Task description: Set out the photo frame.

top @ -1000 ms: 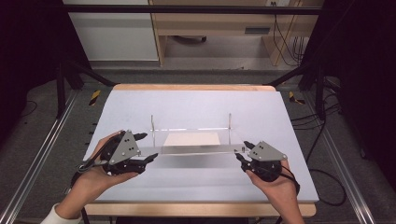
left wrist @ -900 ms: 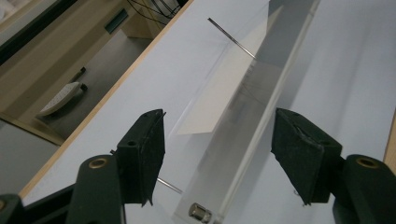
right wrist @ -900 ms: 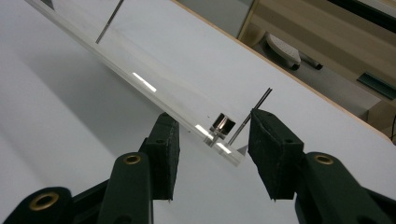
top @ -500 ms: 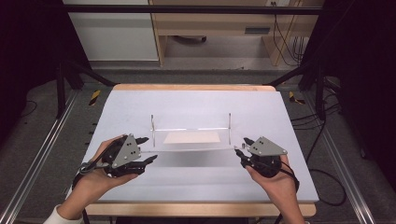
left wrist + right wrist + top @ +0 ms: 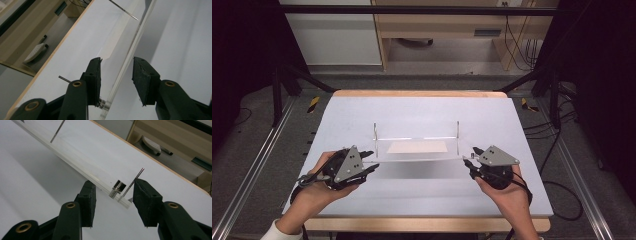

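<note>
A clear acrylic panel (image 5: 417, 160) with thin metal rods (image 5: 458, 132) at its corners stands in the middle of the white table (image 5: 422, 110). My left gripper (image 5: 370, 161) is at the panel's near left end. Its jaws have just been closing, and the panel's edge (image 5: 125, 62) runs between them with a gap still left on one side. My right gripper (image 5: 469, 157) is at the near right end. A metal stud (image 5: 117, 188) and a rod (image 5: 135, 181) sit between its pads (image 5: 143, 202), which are close to the panel's corner (image 5: 125, 201); I cannot make out whether they press on it.
A pale rectangle (image 5: 417, 146) lies on the table under the panel. Black frame struts (image 5: 287, 80) and cables (image 5: 562, 150) flank the table. A wooden desk (image 5: 437, 30) stands beyond the far edge. The table around the panel is bare.
The left gripper's jaws have narrowed around the panel's left end, and that hand shifted slightly. The right gripper and the panel have not moved.
</note>
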The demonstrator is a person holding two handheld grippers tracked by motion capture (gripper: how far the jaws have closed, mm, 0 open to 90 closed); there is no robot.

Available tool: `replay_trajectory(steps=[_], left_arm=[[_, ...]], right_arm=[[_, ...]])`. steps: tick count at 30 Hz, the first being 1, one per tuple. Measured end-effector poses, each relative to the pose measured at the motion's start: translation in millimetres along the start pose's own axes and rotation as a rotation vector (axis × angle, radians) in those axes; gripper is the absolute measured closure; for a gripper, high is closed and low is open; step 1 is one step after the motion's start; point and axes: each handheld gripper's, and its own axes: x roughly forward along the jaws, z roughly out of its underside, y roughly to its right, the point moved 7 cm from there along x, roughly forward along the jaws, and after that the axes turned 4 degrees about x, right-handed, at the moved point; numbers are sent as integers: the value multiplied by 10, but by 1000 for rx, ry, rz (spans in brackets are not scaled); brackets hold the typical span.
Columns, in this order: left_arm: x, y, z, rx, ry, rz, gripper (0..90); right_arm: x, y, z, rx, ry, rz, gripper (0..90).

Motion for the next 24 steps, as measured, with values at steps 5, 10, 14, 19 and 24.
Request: replay_trajectory(steps=[5,10,14,19,24], left_arm=[[36,-3,20,16,-13,4,624],[43,-11,29,21,-10,-2,676],[53,-17,36,14,-6,-5,711],[45,-23,33,29,-19,-9,720],[39,-43,27,29,-23,-9,722]], right_arm=[[3,7,-10,2,0,-1,540],[3,8,-11,5,-4,-4,539],[1,6,-6,5,-9,-5,539],[2,2,-7,3,-9,-7,541],[-1,0,-18,2,-6,-6,544]])
